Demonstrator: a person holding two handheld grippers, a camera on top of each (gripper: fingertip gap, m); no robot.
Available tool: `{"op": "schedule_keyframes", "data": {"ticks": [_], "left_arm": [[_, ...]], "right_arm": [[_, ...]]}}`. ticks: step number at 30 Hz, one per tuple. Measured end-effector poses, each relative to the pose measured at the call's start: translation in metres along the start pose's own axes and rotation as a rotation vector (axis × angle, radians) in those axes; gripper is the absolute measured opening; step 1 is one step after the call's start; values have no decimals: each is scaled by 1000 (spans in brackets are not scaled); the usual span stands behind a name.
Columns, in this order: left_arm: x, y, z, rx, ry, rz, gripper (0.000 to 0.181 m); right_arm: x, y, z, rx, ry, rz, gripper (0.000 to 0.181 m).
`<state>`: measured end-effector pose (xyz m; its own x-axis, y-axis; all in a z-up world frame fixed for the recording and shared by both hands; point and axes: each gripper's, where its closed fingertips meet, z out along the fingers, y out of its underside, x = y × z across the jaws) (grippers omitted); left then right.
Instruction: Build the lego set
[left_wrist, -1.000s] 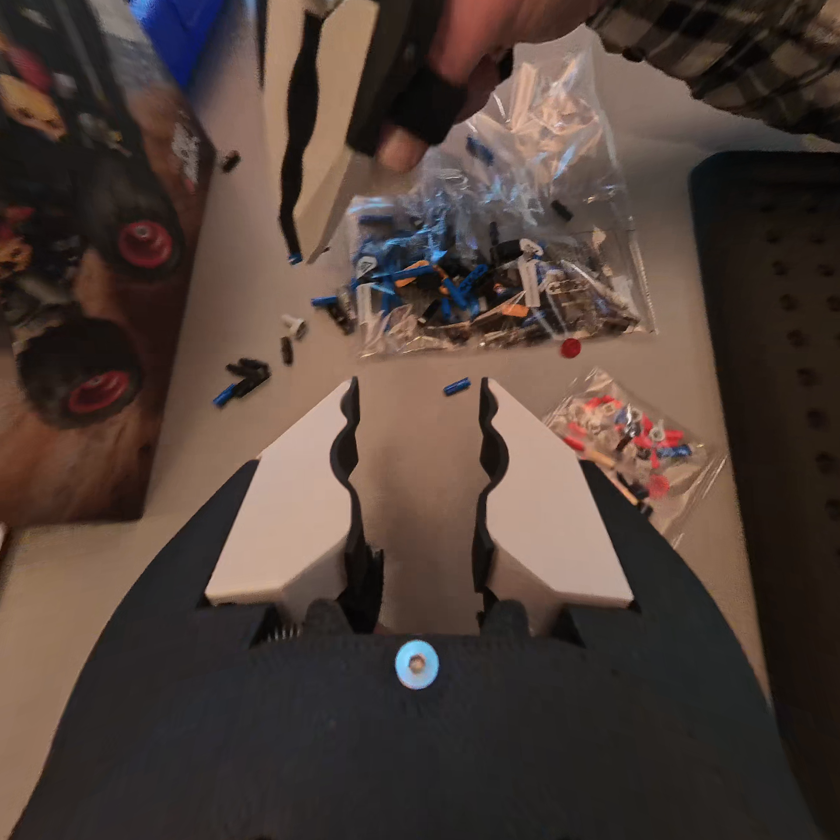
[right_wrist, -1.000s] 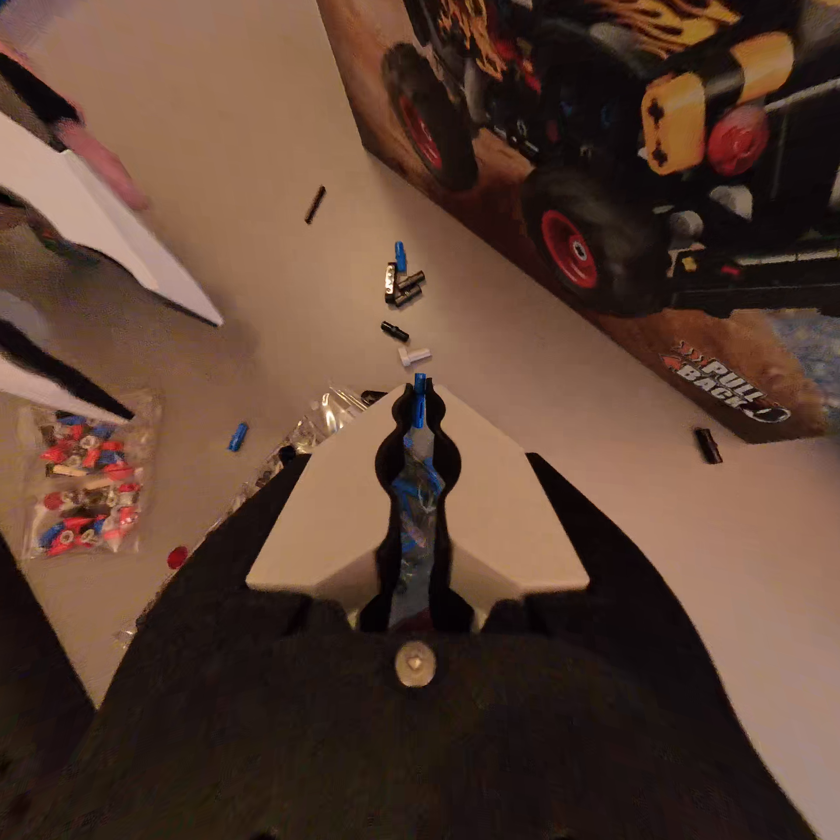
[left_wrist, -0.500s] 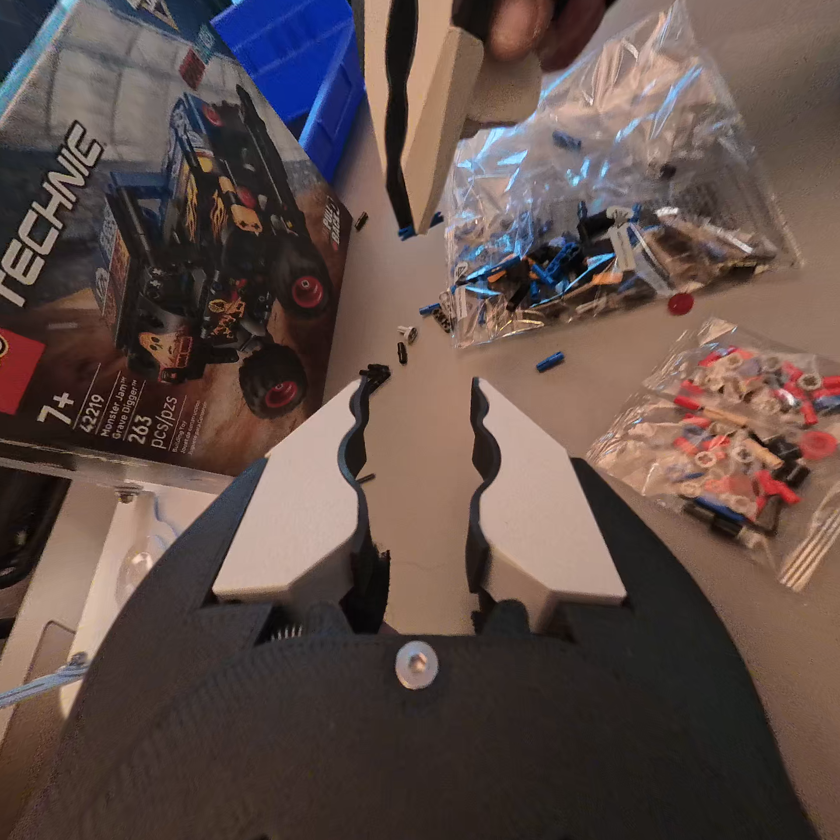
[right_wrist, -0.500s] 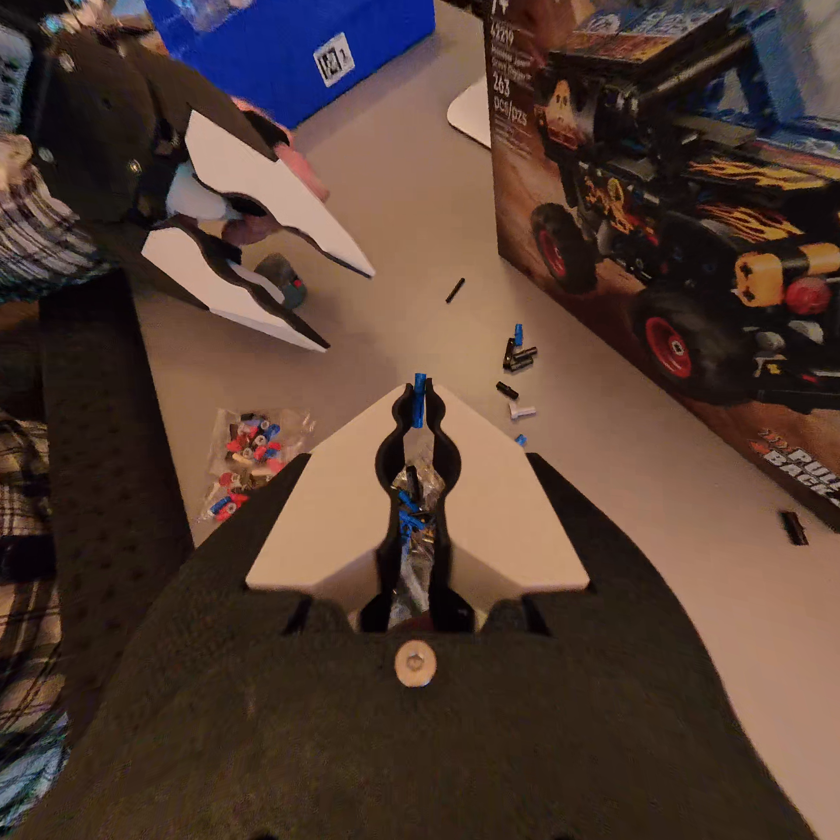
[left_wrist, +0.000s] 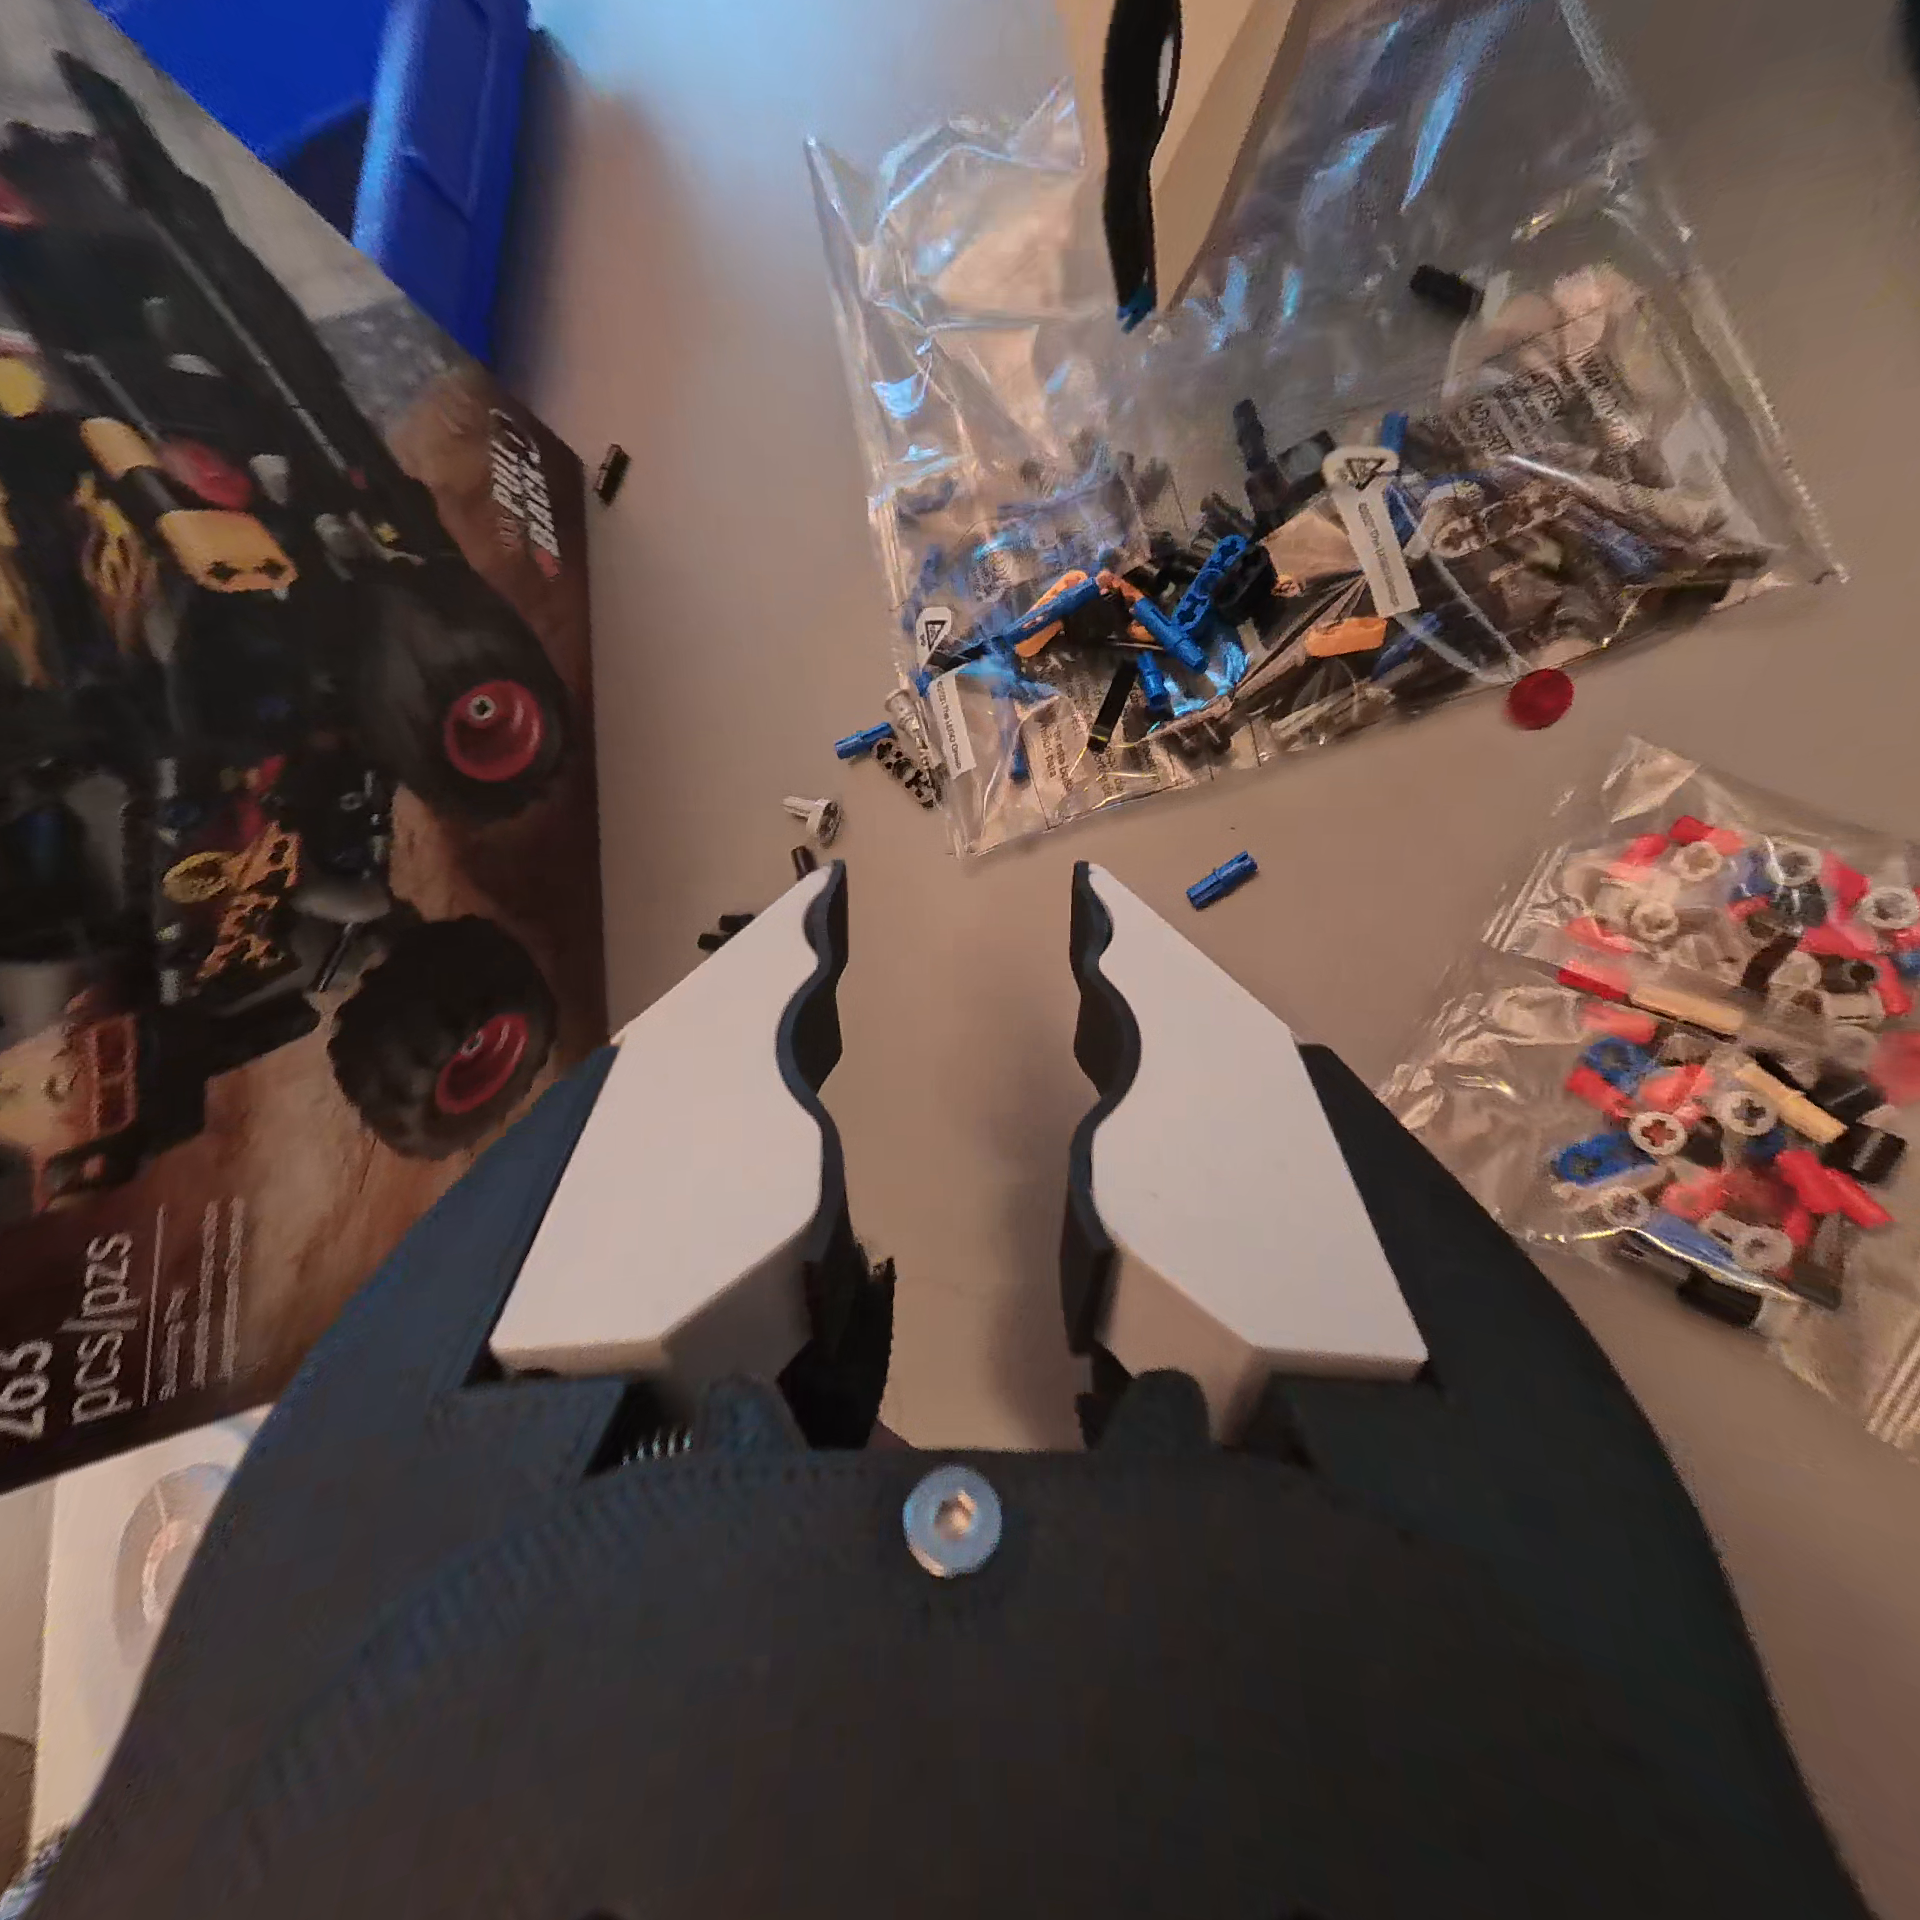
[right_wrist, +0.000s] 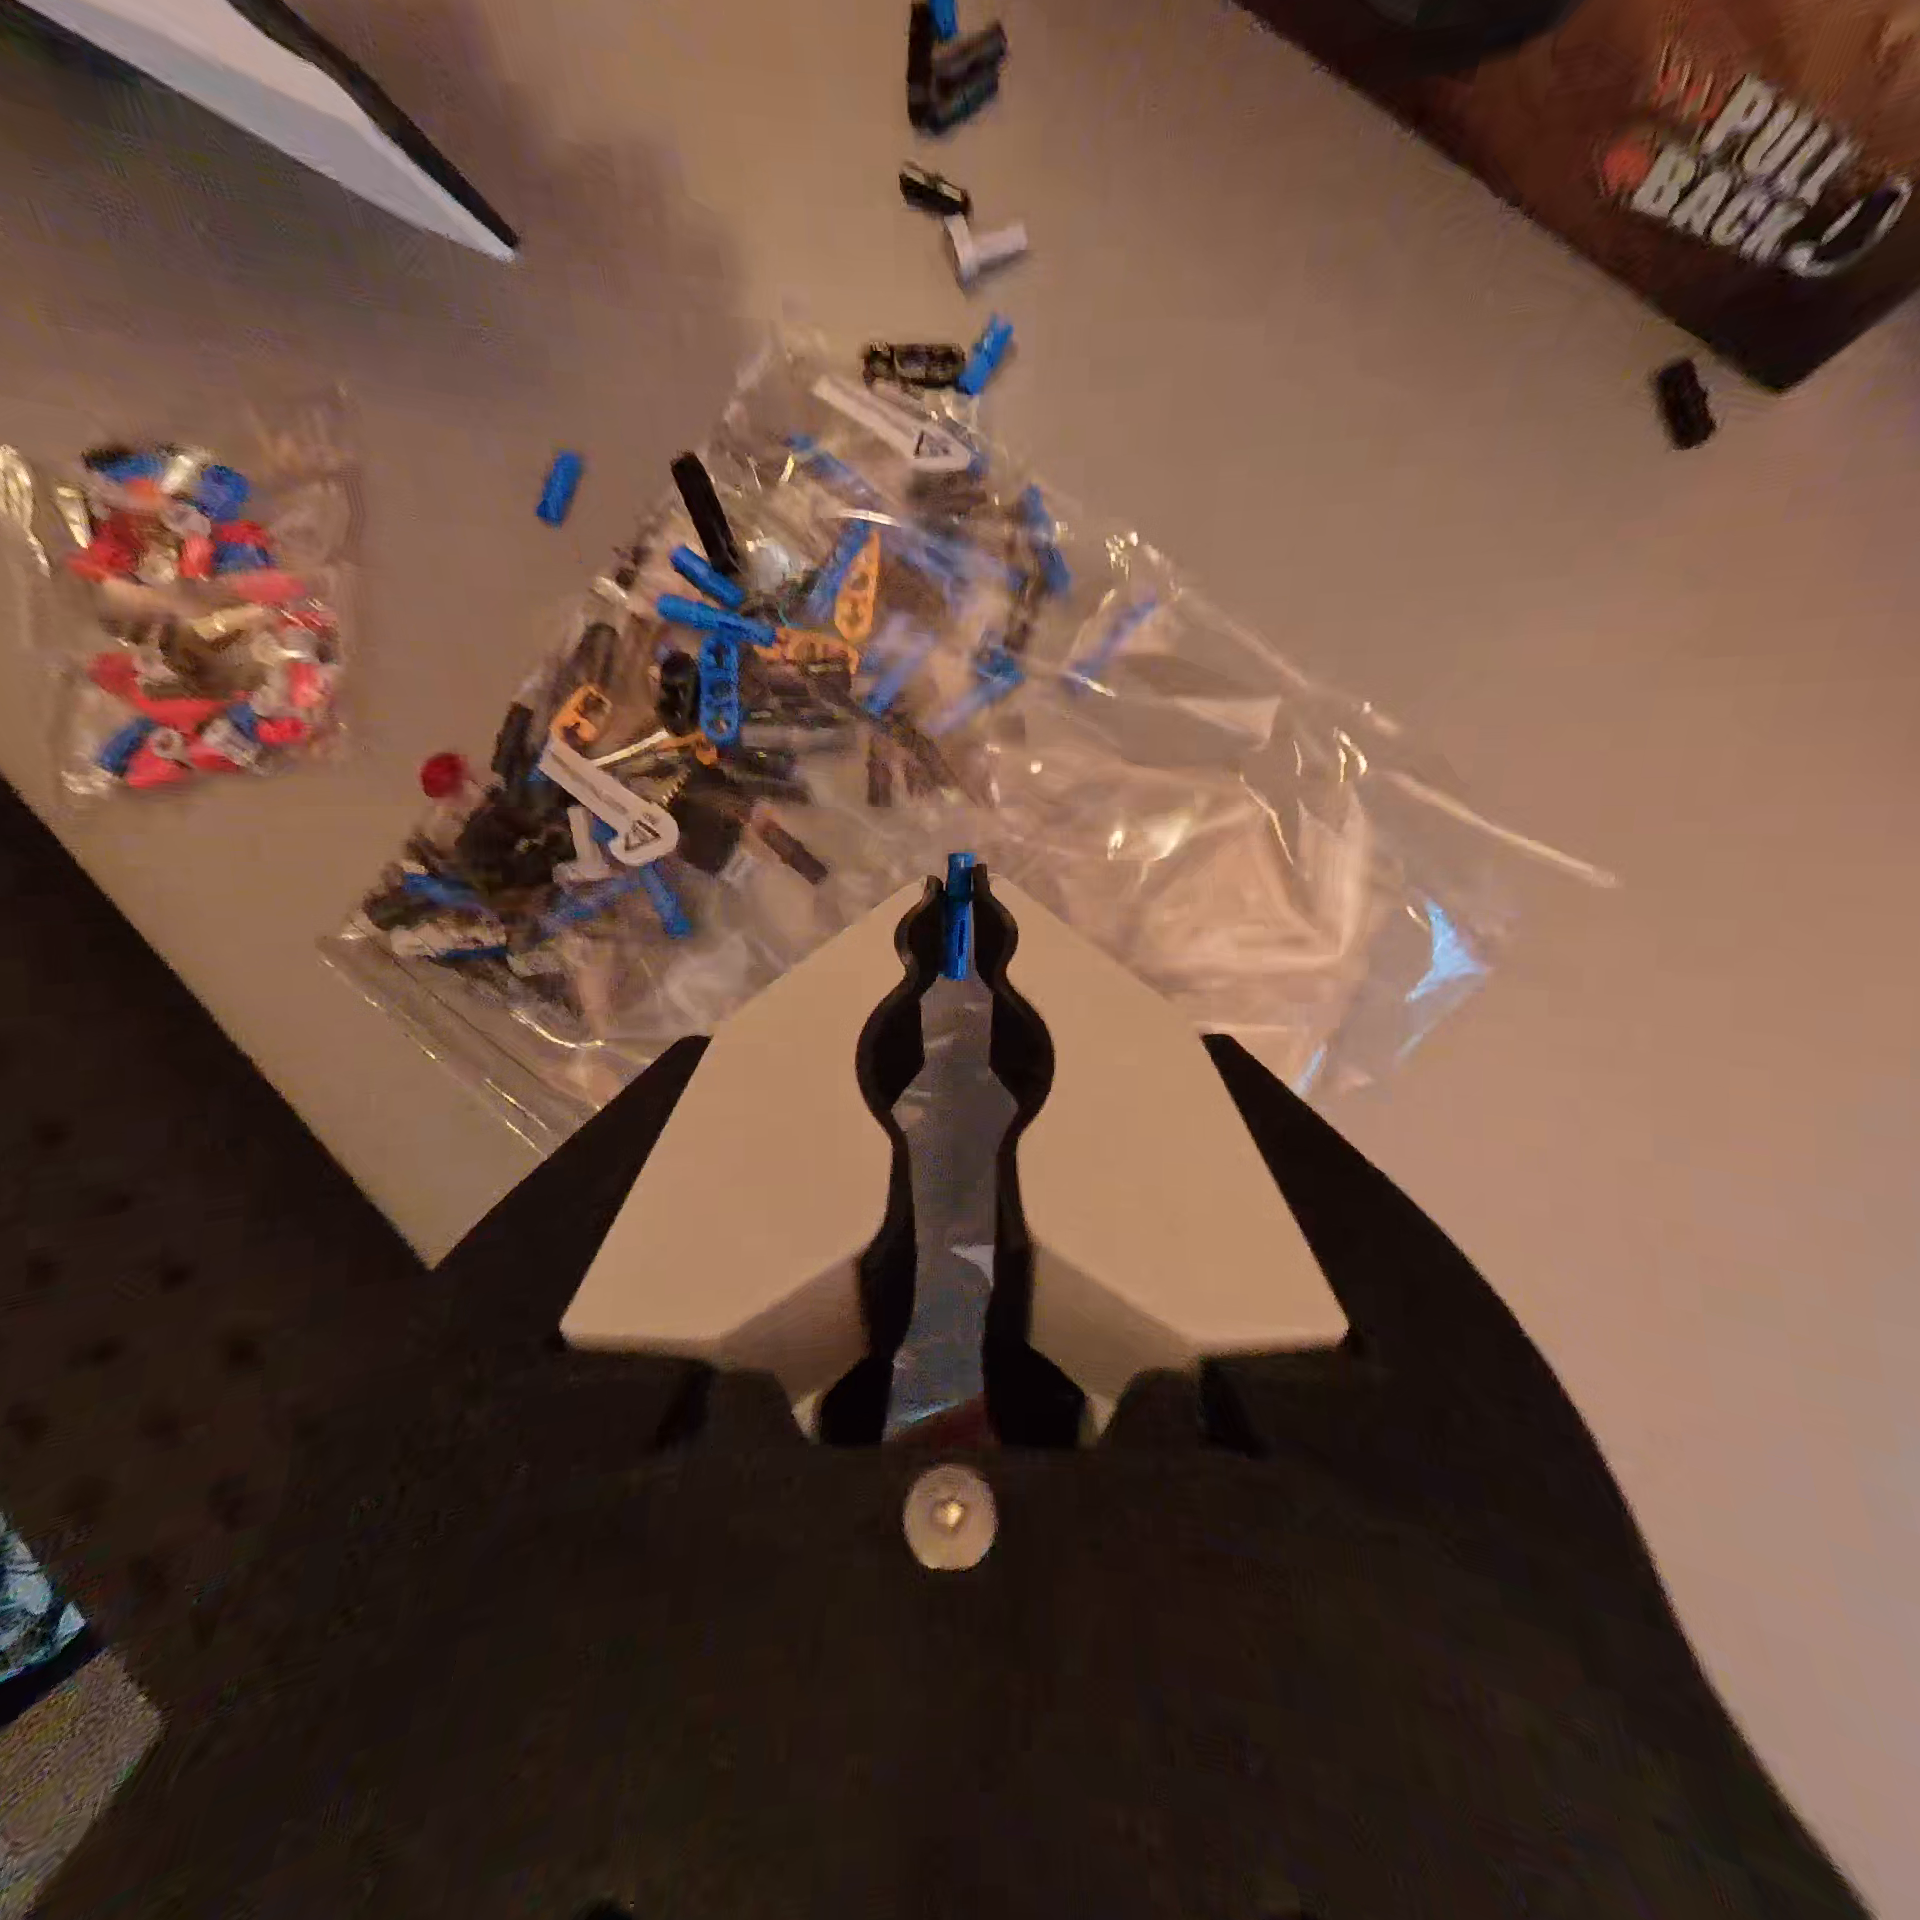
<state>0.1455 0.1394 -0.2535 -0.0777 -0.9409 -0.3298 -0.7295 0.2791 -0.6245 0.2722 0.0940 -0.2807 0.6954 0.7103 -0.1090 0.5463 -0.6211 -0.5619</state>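
My right gripper (right_wrist: 958, 894) is clenched on a small blue pin (right_wrist: 958, 920), held lengthwise at the very tips above the big parts bag (right_wrist: 831, 665); it is light, hard and slick, so I judge a slip likely. My left gripper (left_wrist: 956, 883) hangs released and empty over bare table (left_wrist: 727, 364) just beside that bag, where loose pins and the set's box (left_wrist: 260, 675) beyond them narrow my room.

Printed writing on set box (left_wrist: 312, 727), bag (left_wrist: 1299, 540) labels; mostly blurred.
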Motion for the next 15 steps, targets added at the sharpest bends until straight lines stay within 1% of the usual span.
{"op": "schedule_keyframes", "data": {"ticks": [2,5,9,15], "left_arm": [[1,1,2,-12,10,-6,41],[-5,6,-5,-15,-8,-32,41],[-16,22,-30,-18,-62,-82,42],[-23,46,-74,2,-151,-165,46]], "right_arm": [[0,10,3,-7,2,2,3],[-1,14,6,-6,8,-17,5],[-2,9,2,36,3,-36,23],[-6,-6,-13,114,0,-56,28]]}}
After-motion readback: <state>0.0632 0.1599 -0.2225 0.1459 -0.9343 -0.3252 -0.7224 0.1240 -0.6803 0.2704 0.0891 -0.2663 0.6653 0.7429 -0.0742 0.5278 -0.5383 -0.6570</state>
